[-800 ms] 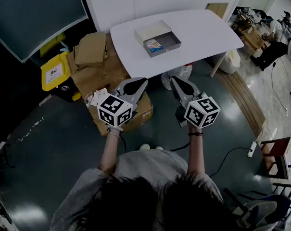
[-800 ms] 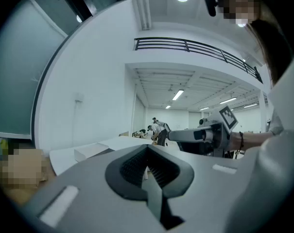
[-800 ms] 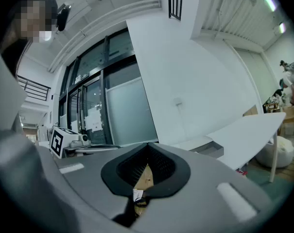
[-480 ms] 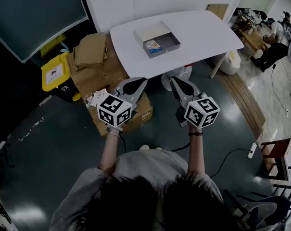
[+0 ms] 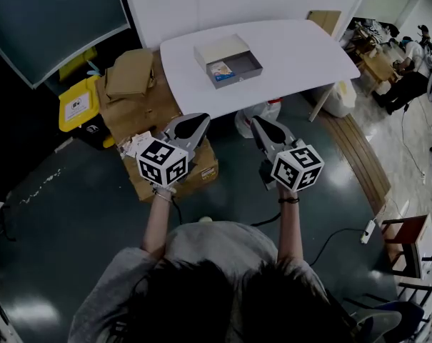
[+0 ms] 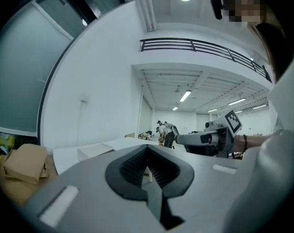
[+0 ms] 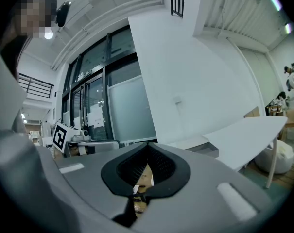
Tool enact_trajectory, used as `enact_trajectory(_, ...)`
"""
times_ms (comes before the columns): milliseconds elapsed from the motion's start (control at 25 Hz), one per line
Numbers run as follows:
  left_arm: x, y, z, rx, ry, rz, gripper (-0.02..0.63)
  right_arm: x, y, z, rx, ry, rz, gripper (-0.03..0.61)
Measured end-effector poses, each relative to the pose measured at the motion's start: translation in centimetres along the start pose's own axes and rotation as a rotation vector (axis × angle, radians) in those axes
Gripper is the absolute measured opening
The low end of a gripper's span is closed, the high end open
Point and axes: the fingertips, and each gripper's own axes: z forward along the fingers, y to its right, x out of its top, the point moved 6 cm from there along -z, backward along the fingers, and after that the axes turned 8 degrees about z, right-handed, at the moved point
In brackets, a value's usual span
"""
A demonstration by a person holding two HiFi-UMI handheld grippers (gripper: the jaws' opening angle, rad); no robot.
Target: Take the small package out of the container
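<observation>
A white tabletop (image 5: 294,48) stands by a white wall over a dark, glossy floor (image 5: 73,220), well ahead of both jaws. Two grippers are held side by side (neither reaches the tabletop's edge): the left gripper (image 5: 189,125) and right gripper (image 5: 267,128) each have jaws pressed together on nothing. One open grey container (image 5: 245,63) sits on the tabletop, ahead and between them, with one small package (image 5: 221,70) inside. Cardboard boxes (image 5: 137,98) lie left of the left jaws.

Storage-like workshop (cardboard boxes (image 5: 148,109), white table (image 5: 301,56))
</observation>
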Motion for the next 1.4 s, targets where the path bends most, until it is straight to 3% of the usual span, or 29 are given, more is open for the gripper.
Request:
enact_trajectory(520,-0.6,2.0,4.3,0.032,-0.027,-0.022,-0.008,1.2,4.7,0.3,0.036,-0.029,0.010,0.012)
enact_trajectory(1400,-0.8,-5.9,14.9,-0.013,-0.043,-0.050,-0.008,4.0,12.0,9.9,0.082,-0.072,0.029,0.012)
